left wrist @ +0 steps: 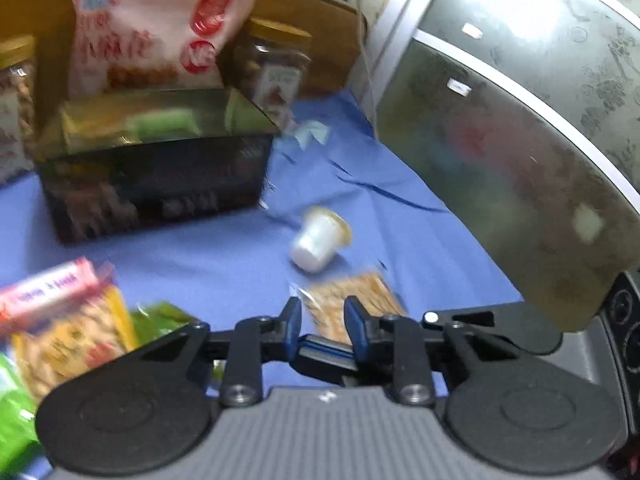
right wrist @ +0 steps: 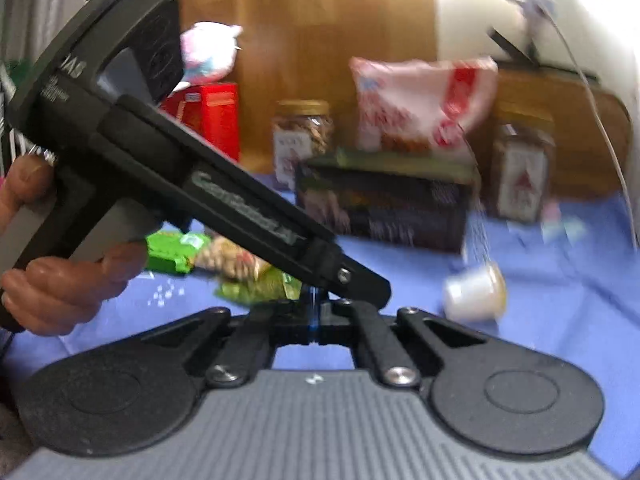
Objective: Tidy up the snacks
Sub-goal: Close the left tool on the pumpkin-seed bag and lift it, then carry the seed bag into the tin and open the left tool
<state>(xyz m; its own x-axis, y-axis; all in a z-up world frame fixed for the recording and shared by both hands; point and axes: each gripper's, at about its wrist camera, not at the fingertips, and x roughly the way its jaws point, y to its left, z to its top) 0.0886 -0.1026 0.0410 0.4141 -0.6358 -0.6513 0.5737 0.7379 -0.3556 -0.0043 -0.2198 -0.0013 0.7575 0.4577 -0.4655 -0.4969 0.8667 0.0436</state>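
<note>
In the left wrist view my left gripper (left wrist: 324, 312) hangs low over the blue cloth (left wrist: 200, 256). Its blue pads stand close together, and a cracker packet (left wrist: 360, 296) on the cloth shows through the narrow gap. A white cup with a yellow lid (left wrist: 320, 240) lies on its side just beyond. A dark box (left wrist: 152, 184) holding yellow and green packets stands at the back left, with a pink-white bag (left wrist: 152, 28) upright behind them. In the right wrist view my right gripper (right wrist: 314, 320) is shut with nothing in it. The left gripper (right wrist: 380, 292) crosses right above it.
Glass jars (right wrist: 304, 136) (right wrist: 524, 168) flank the dark box (right wrist: 384, 208), and a red carton (right wrist: 216, 120) stands further left. Loose snack bags (left wrist: 64, 328) and green packets (right wrist: 176, 252) lie at the left. A large grey curved surface (left wrist: 520, 140) crowds the right side. A person's hand (right wrist: 60, 280) grips the left tool.
</note>
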